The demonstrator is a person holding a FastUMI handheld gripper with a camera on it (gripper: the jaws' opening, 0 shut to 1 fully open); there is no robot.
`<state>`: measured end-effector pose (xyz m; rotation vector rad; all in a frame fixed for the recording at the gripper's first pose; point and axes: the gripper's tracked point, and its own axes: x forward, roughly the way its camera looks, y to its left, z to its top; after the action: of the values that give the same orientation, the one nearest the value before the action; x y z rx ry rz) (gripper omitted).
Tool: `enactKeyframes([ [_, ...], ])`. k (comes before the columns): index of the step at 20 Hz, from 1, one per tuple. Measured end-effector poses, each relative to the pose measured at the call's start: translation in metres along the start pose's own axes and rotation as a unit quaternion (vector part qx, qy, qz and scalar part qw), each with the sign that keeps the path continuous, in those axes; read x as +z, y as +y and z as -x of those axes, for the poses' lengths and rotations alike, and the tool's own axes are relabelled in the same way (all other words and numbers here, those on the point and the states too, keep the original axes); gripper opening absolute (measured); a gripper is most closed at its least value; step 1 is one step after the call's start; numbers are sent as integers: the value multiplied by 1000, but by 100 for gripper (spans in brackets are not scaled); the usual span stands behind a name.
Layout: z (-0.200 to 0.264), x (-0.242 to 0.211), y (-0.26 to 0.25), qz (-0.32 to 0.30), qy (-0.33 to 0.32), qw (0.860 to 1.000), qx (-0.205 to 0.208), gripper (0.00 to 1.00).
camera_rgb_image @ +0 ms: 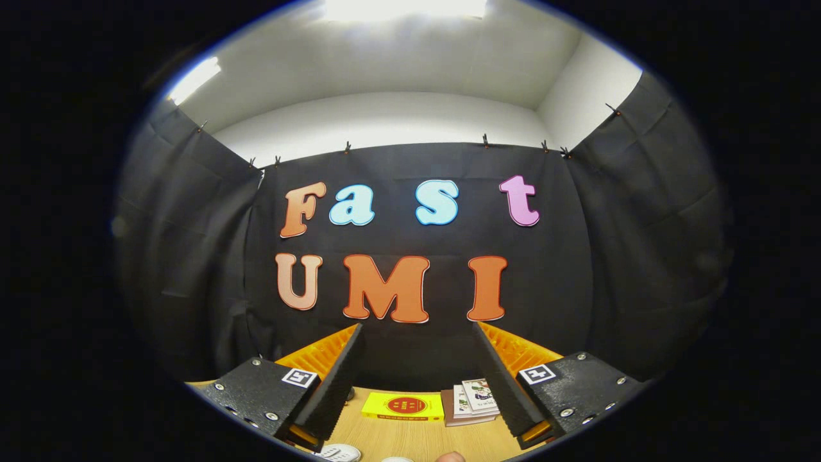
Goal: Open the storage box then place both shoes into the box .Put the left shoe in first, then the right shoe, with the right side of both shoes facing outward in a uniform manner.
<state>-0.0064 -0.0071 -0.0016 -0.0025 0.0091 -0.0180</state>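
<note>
My gripper [417, 330] is open, held level above a wooden table [410, 439] and facing the booth's back wall. Nothing is between its fingers [333, 385], which stand wide apart. Just below the left finger, at the near end of the table, the white tip of a shoe [340, 453] peeks in. A second small pale shape [397, 459] lies to its right, too cut off to identify.
Beyond the fingers, a flat yellow box [403, 407] lies on the table near the back wall. To its right is a small stack of booklets [471, 401]. A rounded pinkish bit, perhaps a fingertip [449, 457], shows at the near table edge.
</note>
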Motion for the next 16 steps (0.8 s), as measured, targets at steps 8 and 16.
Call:
enactKeyframes([
  [8, 0, -4, 10, 2, 2, 1000, 14, 98],
  [16, -6, -18, 1, -5, 17, 1000, 5, 98],
])
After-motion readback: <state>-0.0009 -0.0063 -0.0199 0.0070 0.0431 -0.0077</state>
